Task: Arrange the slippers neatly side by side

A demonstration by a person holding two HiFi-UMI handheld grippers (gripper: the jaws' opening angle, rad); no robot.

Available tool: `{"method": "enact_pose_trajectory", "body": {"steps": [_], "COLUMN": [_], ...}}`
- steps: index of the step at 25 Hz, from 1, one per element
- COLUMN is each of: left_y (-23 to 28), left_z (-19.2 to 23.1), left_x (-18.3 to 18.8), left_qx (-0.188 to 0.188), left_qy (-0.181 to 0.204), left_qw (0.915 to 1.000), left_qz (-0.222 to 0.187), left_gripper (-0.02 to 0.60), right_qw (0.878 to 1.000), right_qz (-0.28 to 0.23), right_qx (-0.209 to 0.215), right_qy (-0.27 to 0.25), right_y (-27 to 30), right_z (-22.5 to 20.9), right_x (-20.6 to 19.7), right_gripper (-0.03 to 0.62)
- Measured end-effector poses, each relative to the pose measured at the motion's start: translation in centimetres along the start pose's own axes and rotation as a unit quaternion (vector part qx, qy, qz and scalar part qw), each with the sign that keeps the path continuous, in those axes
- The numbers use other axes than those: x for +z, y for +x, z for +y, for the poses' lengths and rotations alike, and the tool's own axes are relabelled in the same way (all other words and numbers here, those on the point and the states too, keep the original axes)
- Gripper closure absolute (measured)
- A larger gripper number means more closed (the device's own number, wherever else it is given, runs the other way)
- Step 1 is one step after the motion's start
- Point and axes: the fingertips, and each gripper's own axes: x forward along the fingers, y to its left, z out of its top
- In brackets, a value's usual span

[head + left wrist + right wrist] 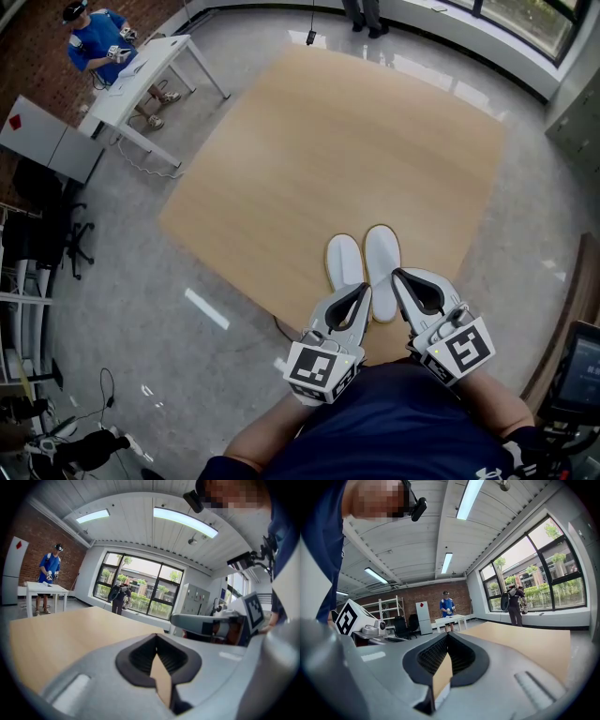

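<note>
Navy shirt (394, 427): nearest thing in my head view, the chest of the person carrying the rig, filling the bottom of the frame.
Left gripper (362, 287): fingers pressed together with nothing between them; in its own view I see only bare wood through the gap behind the tips. It hangs over the near edge of the table, tips above the heel of the left slipper. I cannot tell whether they touch it.
Right gripper (397, 273): fingers likewise closed on each other and empty. Tips sit just beside the outer side of the right slipper, also at the near edge.
Left slipper (343, 261): white, sole down, toe toward the far edge, lying close to the near edge. Its heel is hidden under the left gripper.
Right slipper (382, 267): white, same heading, touching or just beside its partner. Its toe reaches a little farther toward the far edge.
Table (328, 141): large pale wooden top; the pair is all I see on it.
Done, as I judge it: the two slippers lie parallel, close together and facing the same way, and neither is held.
Left, as I judge it: at most evening up the toes, then drawing both grippers clear of the pair.
Background: a person in blue (94, 42) stands at a small white desk (150, 70) on the floor beyond the table's far left corner.
</note>
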Motion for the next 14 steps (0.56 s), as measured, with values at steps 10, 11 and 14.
{"method": "enact_pose_trajectory", "body": {"steps": [10, 11, 14], "left_y": [0.08, 0.08, 0.07], "left_z": [-0.12, -0.06, 0.18], "left_x": [-0.8, -0.82, -0.87], "left_qx": [-0.002, -0.002, 0.001], "left_qy": [0.002, 0.002, 0.002], "left_qw": [1.0, 1.0, 1.0], "left_qz": [0.003, 0.004, 0.006], "left_gripper": [0.578, 0.578, 0.578], "right_qw": [1.0, 1.0, 1.0], "right_qz": [0.0, 0.0, 0.005], "right_qx": [0.0, 0.001, 0.007], "right_qy": [-0.004, -0.004, 0.002], "right_y": [-0.22, -0.17, 0.08], "right_z": [-0.24, -0.2, 0.17], "right_x": [-0.47, -0.47, -0.42], "right_gripper": [0.585, 0.585, 0.586]}}
